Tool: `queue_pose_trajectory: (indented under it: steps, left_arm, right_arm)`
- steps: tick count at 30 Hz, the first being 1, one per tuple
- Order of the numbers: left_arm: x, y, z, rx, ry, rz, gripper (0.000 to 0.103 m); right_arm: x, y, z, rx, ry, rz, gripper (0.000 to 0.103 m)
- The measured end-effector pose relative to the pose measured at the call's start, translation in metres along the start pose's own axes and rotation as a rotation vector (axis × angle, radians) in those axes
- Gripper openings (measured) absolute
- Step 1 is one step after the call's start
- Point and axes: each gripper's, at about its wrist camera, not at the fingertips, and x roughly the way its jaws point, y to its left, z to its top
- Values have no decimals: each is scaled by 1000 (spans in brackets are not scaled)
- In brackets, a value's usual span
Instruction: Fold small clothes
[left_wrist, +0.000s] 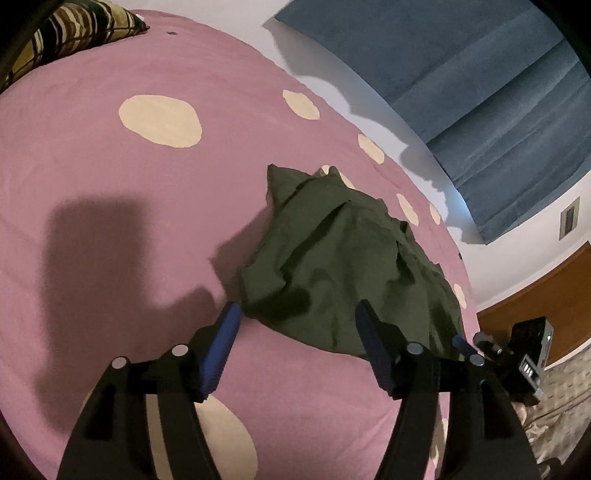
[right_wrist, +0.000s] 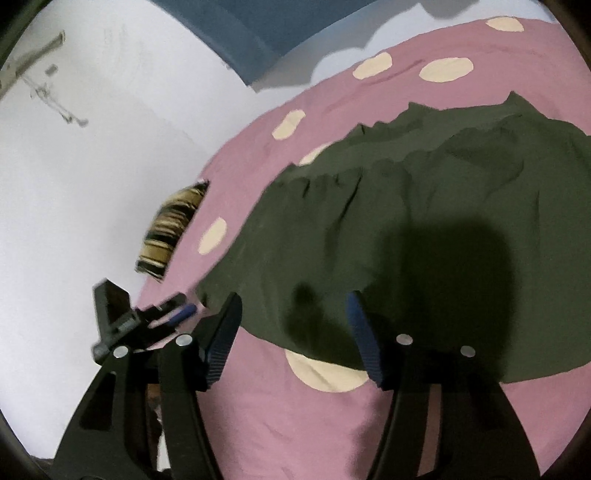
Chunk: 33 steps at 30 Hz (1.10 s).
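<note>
A small dark olive-green cloth garment (left_wrist: 343, 258) is seen lying crumpled on a pink bedspread with cream oval spots (left_wrist: 110, 184). It rests toward the bed's edge that runs along the white wall and blue curtain (left_wrist: 461, 92), well away from the brown-and-gold striped pillow (left_wrist: 66, 33) at the far corner. A gathered, ruffled band, probably an elasticated waist, is visible across its upper part in the right wrist view.

The left gripper (left_wrist: 299, 314) is held with its blue-padded jaws spread apart and nothing clamped; the near hem of the garment lies between and just beyond the tips. The right gripper (right_wrist: 295, 306) is likewise spread and empty, poised over the garment's near edge (right_wrist: 280, 332), with the other tool visible off to the side. No fold is judged to have been made yet.

The fabric is judged light, thin and limp: it will sag, wrinkle and drag rather than hold a shape, and a single layer may slip from the pads if pinched shallowly. It is best taken at two corners of one edge, near hem or waistband ends, one per gripper, so that it can be drawn taut and flattened before folding. The soft bedding may be caught with it if the jaws dip too low.
</note>
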Motion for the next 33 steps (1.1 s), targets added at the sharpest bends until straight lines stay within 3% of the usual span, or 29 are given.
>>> queue_pose_trajectory:
  steps: [9, 13, 18, 25, 33]
  left_arm:
    - [3, 17, 4, -39, 3, 13, 67]
    - [12, 29, 16, -54, 21, 14, 68]
    - [31, 38, 41, -59, 69, -14, 68]
    - [68, 18, 69, 46, 195, -98, 73]
    - [111, 12, 87, 39, 315, -140, 73]
  right_arm:
    - [31, -21, -24, 32, 105, -51, 61]
    - [38, -27, -30, 23, 103, -49, 61]
    - [35, -30, -34, 31, 96, -28, 61]
    - [32, -30, -38, 22, 78, -30, 61]
    - [29, -32, -41, 28, 68, -11, 61]
